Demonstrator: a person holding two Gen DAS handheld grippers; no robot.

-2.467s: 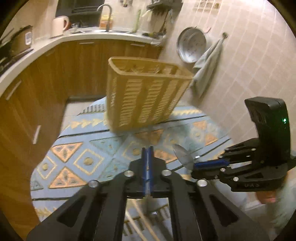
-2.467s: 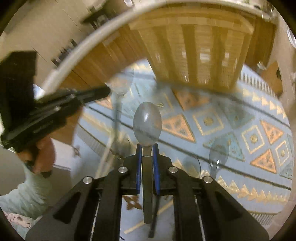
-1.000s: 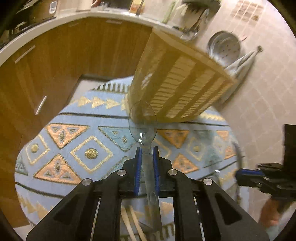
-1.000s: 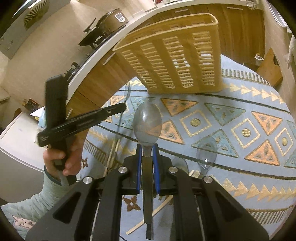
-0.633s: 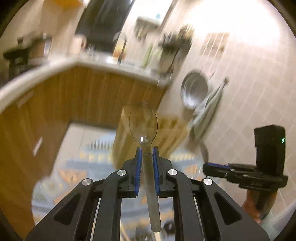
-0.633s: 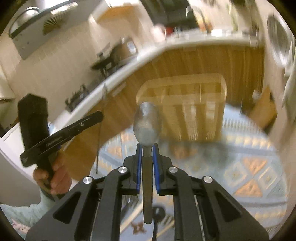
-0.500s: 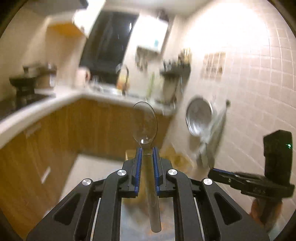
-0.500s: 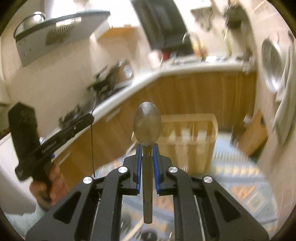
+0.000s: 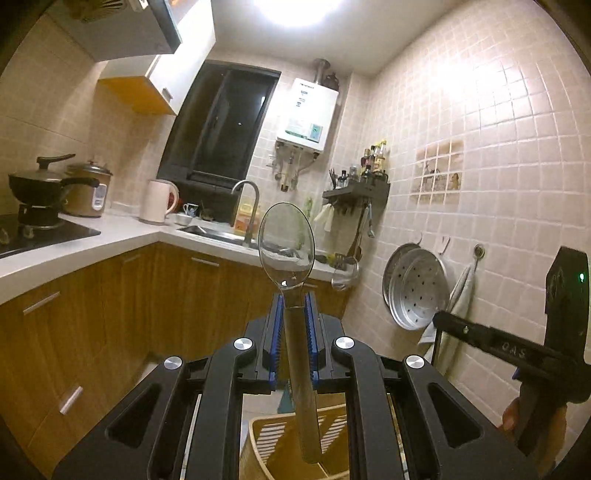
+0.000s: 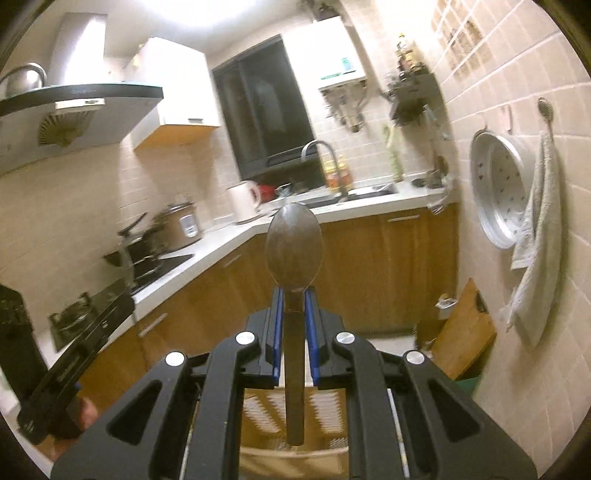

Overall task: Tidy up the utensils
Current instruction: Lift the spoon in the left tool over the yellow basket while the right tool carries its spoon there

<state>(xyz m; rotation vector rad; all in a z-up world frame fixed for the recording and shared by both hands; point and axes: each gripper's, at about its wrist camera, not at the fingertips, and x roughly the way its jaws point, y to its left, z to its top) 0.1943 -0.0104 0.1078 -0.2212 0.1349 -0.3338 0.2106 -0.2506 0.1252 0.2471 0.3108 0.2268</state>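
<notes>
Clear plastic spoon (image 9: 286, 246) clenched in level left tool (image 9: 293, 334) (right tool (image 10: 294, 325) grips metal spoon (image 10: 294, 251)).

Small kitchen, beige tiled walls (image 9: 480, 122). L-shaped white counter (image 9: 110, 236) over wood cabinets (image 9: 85, 325). Dark window (image 9: 221, 125) above sink, tap (image 9: 249, 206). White water heater (image 9: 308, 114) beside window. Ceiling light (image 9: 295, 11) glaring. Range hood (image 10: 74, 107) over hob (image 9: 37, 236), pot (image 9: 37, 184) on it. Steamer tray (image 9: 415, 286), towel (image 10: 535, 240) hang on right wall.
</notes>
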